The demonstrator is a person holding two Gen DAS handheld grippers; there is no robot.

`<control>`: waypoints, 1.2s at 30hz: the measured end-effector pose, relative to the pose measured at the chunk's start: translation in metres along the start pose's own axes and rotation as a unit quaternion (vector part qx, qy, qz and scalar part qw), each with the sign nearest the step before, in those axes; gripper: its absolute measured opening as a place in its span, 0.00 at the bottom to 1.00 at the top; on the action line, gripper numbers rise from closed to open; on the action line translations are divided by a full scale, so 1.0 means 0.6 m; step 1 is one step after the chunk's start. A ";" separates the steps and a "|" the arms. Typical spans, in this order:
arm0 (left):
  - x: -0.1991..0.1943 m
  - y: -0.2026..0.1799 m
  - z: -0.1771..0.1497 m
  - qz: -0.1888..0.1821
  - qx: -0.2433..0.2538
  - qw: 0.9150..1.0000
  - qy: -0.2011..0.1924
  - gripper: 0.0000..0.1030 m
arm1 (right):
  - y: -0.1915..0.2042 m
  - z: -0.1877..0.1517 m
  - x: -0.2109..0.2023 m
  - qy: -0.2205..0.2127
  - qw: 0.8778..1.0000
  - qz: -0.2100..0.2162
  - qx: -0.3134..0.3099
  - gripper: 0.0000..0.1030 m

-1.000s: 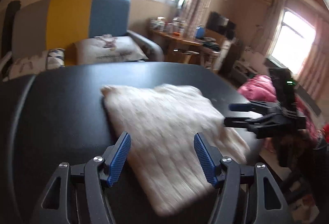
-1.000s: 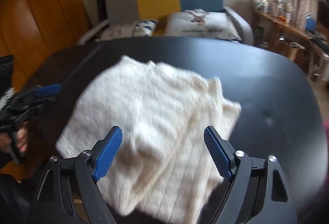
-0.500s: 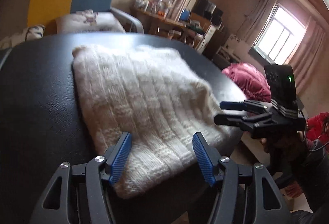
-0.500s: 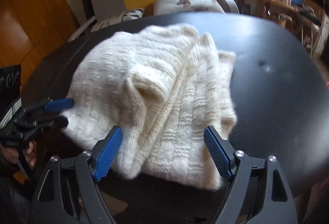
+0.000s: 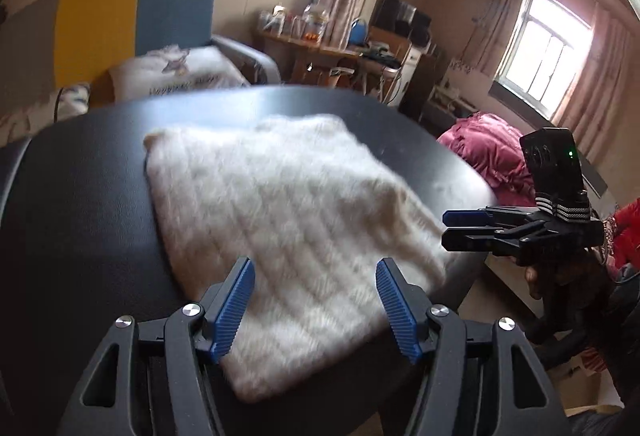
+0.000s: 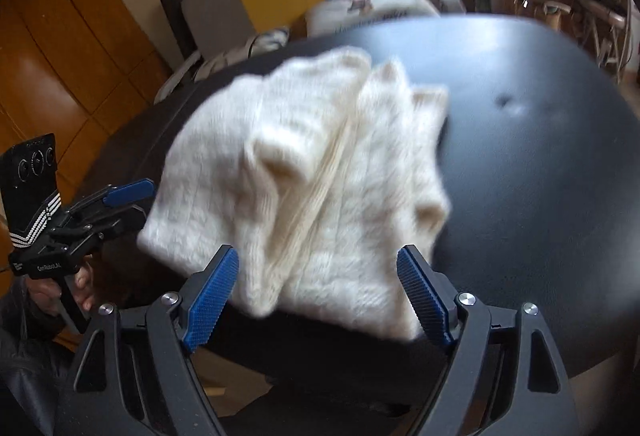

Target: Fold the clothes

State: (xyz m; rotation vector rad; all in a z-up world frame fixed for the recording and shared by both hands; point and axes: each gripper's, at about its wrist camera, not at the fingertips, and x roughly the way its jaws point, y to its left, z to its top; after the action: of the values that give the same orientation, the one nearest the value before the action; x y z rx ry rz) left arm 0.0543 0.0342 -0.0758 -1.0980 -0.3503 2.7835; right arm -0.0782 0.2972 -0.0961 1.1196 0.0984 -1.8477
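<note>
Left wrist view: we see the left gripper (image 5: 316, 298) with its blue pads spread wide and nothing between them, held just off the near edge of the black tabletop (image 5: 80, 203). No container shows in either view. The white knit sweater (image 5: 280, 220) lies folded on the tabletop as a rough rectangle, ribbed, one corner reaching the near edge below the pads. The picture is motion-blurred, so finer stitch detail is not readable.

In the same view we see the right gripper (image 5: 450, 228) side-on beside the sweater's right edge; its fingers look close together, but we cannot tell whether they meet.

Right wrist view: we see the right gripper's pads wide apart and empty, the sweater's stacked layers and a ribbed cuff facing us.
</note>
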 end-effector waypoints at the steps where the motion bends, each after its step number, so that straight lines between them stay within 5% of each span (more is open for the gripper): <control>1: 0.007 -0.001 0.007 0.005 0.001 1.000 0.003 0.63 | 0.001 0.007 -0.005 -0.008 1.000 0.004 0.003 0.82; 5: 0.062 0.013 -0.002 0.032 -0.029 0.998 0.049 0.62 | -0.010 0.008 0.032 0.017 1.000 0.010 0.011 0.82; 7: 0.063 0.008 -0.006 0.036 -0.019 0.998 0.040 0.63 | -0.022 0.002 0.061 0.043 0.999 0.021 0.025 0.82; 16: 0.011 0.020 0.075 0.011 -0.040 0.998 -0.039 0.63 | -0.027 0.056 0.072 0.017 0.999 0.026 0.032 0.82; 21: 0.097 0.040 0.083 0.056 -0.063 0.996 0.030 0.63 | -0.029 0.095 0.080 0.005 0.999 0.025 0.037 0.82; 24: 0.107 0.017 0.076 0.080 -0.023 0.996 0.030 0.65 | -0.037 0.074 0.106 0.011 0.999 0.024 0.039 0.83; 32: 0.069 0.045 0.102 0.047 -0.064 0.997 0.003 0.65 | -0.016 0.115 0.051 -0.031 0.999 0.026 0.013 0.83; 36: 0.105 0.041 0.089 0.062 -0.058 0.996 0.041 0.65 | -0.007 0.140 0.114 0.016 1.000 0.017 -0.003 0.83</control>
State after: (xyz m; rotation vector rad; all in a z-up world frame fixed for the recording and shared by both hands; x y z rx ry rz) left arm -0.0289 0.0141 -0.0858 -1.2981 -0.4553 2.8454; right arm -0.1460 0.2123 -0.0987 1.1406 0.1021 -1.7991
